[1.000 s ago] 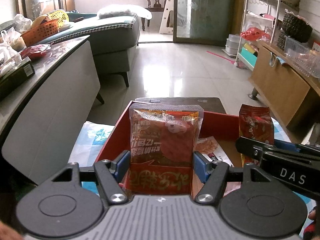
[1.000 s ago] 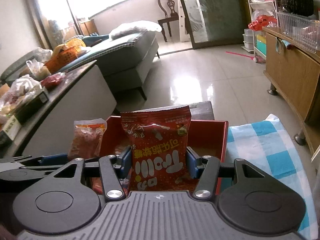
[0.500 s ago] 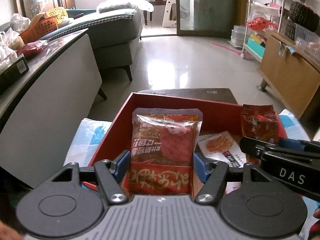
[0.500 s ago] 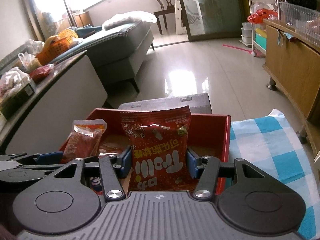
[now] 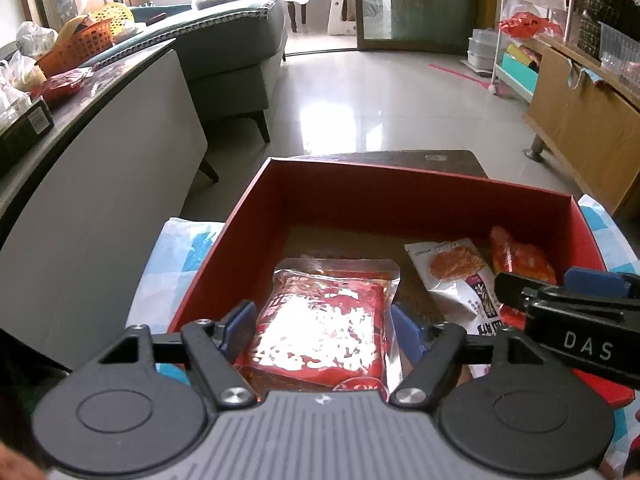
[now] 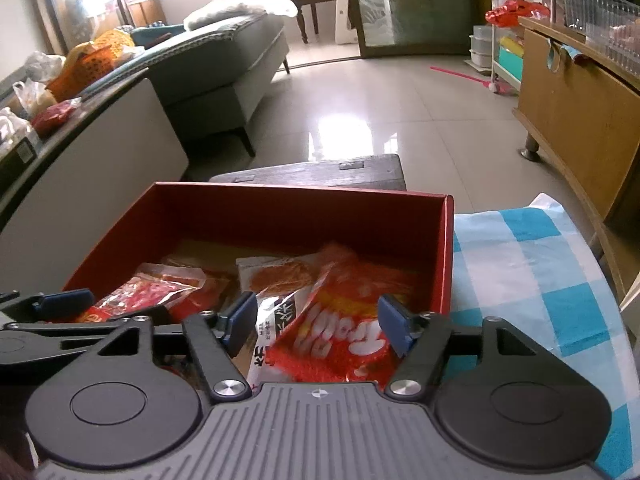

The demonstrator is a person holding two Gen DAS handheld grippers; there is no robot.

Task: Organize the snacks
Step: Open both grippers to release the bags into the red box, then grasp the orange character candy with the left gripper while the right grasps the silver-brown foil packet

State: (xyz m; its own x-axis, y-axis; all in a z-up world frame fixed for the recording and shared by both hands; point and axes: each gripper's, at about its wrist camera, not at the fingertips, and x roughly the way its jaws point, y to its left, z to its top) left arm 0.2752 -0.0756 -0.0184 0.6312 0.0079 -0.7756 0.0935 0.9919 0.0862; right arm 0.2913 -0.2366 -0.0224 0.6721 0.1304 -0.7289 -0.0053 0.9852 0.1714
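Note:
A red cardboard box point(image 5: 416, 196) point(image 6: 304, 204) stands in front of both grippers. My left gripper point(image 5: 322, 330) is open over its left part; a clear-and-red snack pack point(image 5: 320, 328) lies flat in the box between the fingers. My right gripper point(image 6: 316, 326) is open over the right part; a red snack bag point(image 6: 344, 328) lies tilted in the box between its fingers. A white-and-orange packet point(image 5: 452, 276) point(image 6: 276, 280) lies between the two. The right gripper also shows at the right of the left wrist view point(image 5: 568, 300).
The box sits on a blue-and-white checked cloth point(image 6: 532, 264). A dark low table point(image 6: 320, 172) stands beyond it. A grey counter point(image 5: 92, 184) runs along the left, a wooden cabinet point(image 6: 580, 116) along the right, a sofa point(image 5: 232, 44) farther back.
Both grippers tipped down into the box and opened. The clear-and-red pack and the red bag, held upright before, now lie in the box.

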